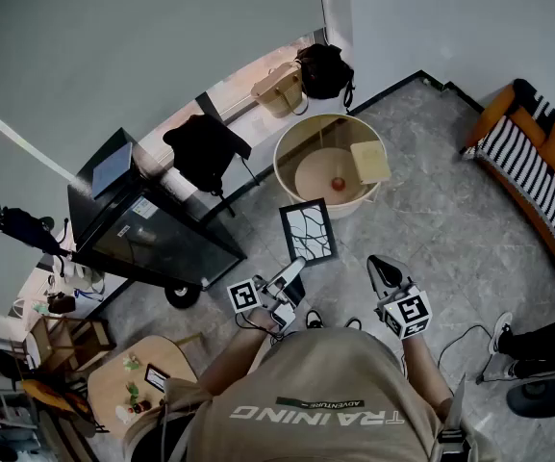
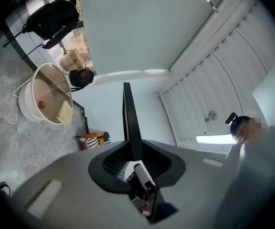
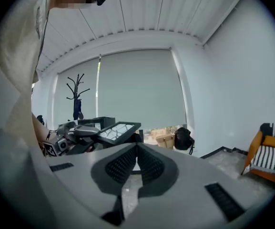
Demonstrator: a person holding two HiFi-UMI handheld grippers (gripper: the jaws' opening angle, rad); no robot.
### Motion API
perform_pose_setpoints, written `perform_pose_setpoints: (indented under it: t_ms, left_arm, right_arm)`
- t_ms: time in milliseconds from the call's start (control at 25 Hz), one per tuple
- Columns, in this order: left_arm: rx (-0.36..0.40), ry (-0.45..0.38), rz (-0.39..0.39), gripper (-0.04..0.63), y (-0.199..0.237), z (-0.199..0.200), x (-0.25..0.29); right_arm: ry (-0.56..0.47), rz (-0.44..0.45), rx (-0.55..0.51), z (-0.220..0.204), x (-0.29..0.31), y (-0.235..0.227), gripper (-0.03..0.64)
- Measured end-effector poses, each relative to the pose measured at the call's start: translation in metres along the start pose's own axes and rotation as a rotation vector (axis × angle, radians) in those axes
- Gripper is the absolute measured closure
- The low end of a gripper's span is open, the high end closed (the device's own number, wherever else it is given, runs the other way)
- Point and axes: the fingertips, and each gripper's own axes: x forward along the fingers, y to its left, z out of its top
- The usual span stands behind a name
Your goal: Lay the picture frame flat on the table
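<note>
The black picture frame (image 1: 308, 232), with a white branching pattern behind its glass, hangs in the air over the grey floor. My left gripper (image 1: 294, 269) is shut on its lower edge. In the left gripper view the frame (image 2: 128, 123) is edge-on, standing up out of the jaws. My right gripper (image 1: 383, 270) is to the right of it, shut and empty. The right gripper view shows its pads (image 3: 125, 162) meeting, with the frame (image 3: 118, 130) and left gripper (image 3: 75, 136) off to the left. The round white table (image 1: 287, 152) lies just beyond the frame.
On the table lie a red ball (image 1: 337, 183) and a beige block (image 1: 369, 162). A black cart (image 1: 147, 224) and a black bag (image 1: 205, 147) stand to the left. An orange striped sofa (image 1: 537, 157) is at the right, and a small wooden table (image 1: 113, 378) at lower left.
</note>
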Motion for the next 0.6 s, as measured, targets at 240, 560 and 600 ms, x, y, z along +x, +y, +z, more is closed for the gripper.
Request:
perform_pose_setpoints:
  t_ms: [240, 560, 600]
  left_arm:
    - [-0.026, -0.005, 0.024, 0.520, 0.009, 0.014, -0.017]
    - [-0.002, -0.004, 0.021, 0.520, 0.012, 0.038, -0.018]
    - [-0.001, -0.008, 0.023, 0.520, 0.013, 0.042, -0.019]
  right_arm:
    - [0.038, 0.019, 0.016, -0.010, 0.019, 0.011, 0.606]
    - [0.013, 0.035, -0.049, 0.013, 0.050, 0.011, 0.606]
    - [0.011, 0.033, -0.052, 0.015, 0.054, 0.011, 0.606]
